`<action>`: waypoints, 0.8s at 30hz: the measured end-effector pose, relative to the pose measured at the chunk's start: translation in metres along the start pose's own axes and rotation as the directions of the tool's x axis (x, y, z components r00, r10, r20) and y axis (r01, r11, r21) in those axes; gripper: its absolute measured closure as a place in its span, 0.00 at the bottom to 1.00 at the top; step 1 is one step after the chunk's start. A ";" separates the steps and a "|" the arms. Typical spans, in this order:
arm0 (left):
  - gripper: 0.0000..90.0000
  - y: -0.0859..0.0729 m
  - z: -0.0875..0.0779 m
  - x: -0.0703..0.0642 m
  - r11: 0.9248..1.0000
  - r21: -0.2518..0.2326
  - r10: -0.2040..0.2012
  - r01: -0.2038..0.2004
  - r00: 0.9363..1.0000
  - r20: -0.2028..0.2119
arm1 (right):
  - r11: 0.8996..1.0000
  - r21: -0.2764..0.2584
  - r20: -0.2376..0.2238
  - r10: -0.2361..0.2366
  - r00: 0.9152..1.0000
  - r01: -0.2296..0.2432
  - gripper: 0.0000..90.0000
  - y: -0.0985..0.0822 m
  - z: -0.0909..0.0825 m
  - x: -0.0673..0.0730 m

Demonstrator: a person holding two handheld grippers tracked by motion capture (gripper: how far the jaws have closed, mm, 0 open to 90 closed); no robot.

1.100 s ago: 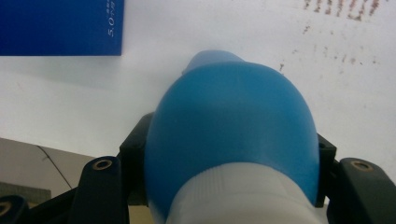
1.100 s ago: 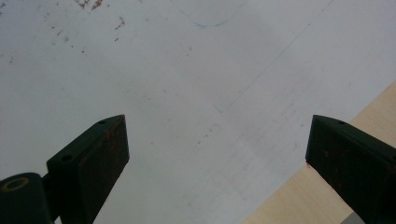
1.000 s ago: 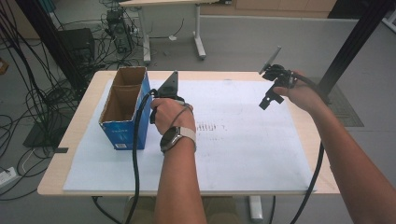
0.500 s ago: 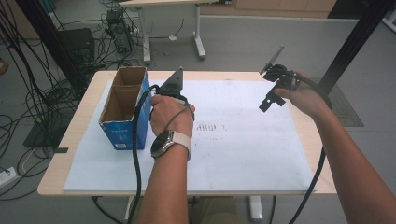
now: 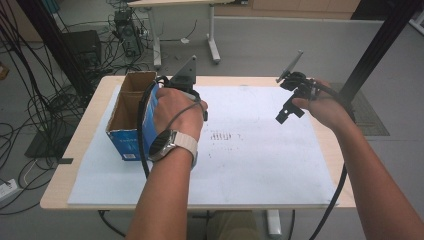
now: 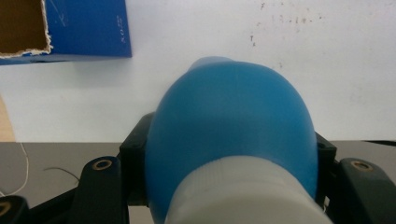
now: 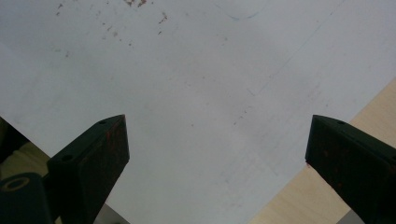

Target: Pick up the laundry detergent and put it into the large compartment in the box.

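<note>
So the left tool [image 6: 231,196] has its two black jaws clamped on a blue bottle [image 6: 231,135] with a whitish band near the bottom, held above the white sheet [image 6: 327,70]. Blue cardboard box [image 6: 84,28] sits top left, open, brown inside.

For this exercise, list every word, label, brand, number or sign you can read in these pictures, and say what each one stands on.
No text can be read in full.
Blue cardboard box: a white label with print on its near end, too small and blurred to read.
The same box in the left gripper view: faint pale marks on its blue side, illegible.
White sheet: rows of small dark marks in the middle, too small to tell whether they are writing.
</note>
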State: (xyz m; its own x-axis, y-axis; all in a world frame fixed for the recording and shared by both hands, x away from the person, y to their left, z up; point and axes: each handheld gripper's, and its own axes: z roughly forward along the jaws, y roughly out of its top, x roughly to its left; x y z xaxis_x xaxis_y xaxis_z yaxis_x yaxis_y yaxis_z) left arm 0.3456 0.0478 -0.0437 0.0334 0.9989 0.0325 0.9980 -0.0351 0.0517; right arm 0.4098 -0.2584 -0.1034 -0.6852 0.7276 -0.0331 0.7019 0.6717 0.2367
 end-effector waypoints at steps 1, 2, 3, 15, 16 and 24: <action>0.42 0.000 -0.002 0.001 1.000 -0.002 0.007 -0.007 1.000 0.001 | 1.000 -0.003 0.001 0.001 1.000 -0.001 0.07 0.000 -0.001 0.001; 0.42 0.000 -0.002 0.001 1.000 -0.002 0.007 -0.007 1.000 0.001 | 1.000 -0.003 0.001 0.001 1.000 -0.001 0.07 0.000 -0.001 0.001; 0.42 -0.001 -0.004 0.001 1.000 -0.004 0.012 -0.012 1.000 0.002 | 1.000 -0.003 0.001 0.003 1.000 -0.002 0.07 0.000 -0.003 0.002; 0.42 -0.005 -0.037 0.019 0.998 -0.045 0.055 -0.054 0.998 0.013 | 1.000 0.003 -0.007 0.019 1.000 -0.019 0.07 0.004 -0.007 0.012; 0.42 -0.005 -0.037 0.019 0.998 -0.045 0.055 -0.054 0.998 0.013 | 1.000 0.003 -0.007 0.019 1.000 -0.019 0.07 0.004 -0.007 0.012; 0.42 -0.007 -0.064 0.029 0.994 -0.076 0.073 -0.073 0.997 0.003 | 0.999 0.010 -0.004 0.036 0.999 -0.036 0.07 0.009 -0.007 0.012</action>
State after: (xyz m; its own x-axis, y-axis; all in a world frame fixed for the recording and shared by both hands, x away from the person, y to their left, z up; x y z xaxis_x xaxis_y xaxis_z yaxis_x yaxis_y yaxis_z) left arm 0.3362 0.0746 0.0206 0.1067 0.9937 0.0333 0.9860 -0.1100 0.1250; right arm 0.4065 -0.2450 -0.0950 -0.6604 0.7506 -0.0210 0.7278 0.6467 0.2284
